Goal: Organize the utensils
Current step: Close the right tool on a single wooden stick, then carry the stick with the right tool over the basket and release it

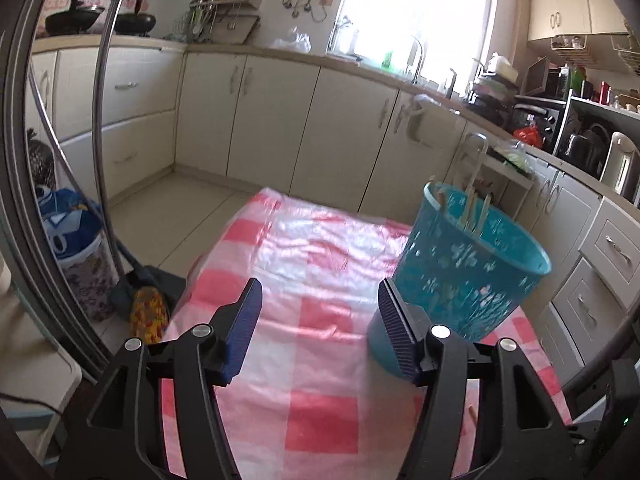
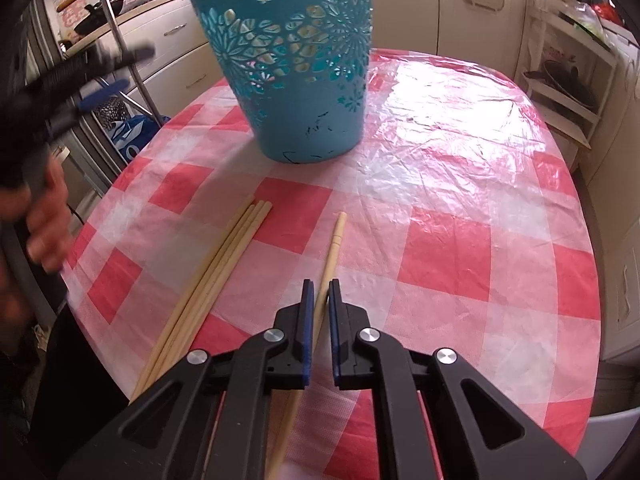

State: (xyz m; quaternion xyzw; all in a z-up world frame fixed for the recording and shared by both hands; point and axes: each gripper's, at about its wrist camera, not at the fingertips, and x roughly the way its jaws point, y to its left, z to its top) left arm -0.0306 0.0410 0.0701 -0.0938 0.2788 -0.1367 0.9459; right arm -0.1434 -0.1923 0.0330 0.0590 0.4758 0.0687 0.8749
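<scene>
Four chopsticks (image 2: 208,276) lie bunched side by side on the pink-checked tablecloth (image 2: 460,248), and a fifth, the single chopstick (image 2: 333,248), lies apart from them, which I judge leaves it easiest to take alone. My right gripper (image 2: 319,290) points steeply down at it, jaws drawn nearly together with the stick running between the blue pads; they look to be pinching it, though it seems to rest on the cloth for now. Beyond stands the teal basket (image 2: 296,80), upright, with a few chopsticks (image 1: 474,210) already leaning inside against its rim, so that is clearly the destination. My left gripper (image 1: 320,312) is spread wide and holds nothing, with the basket just beside its right pad.
</scene>
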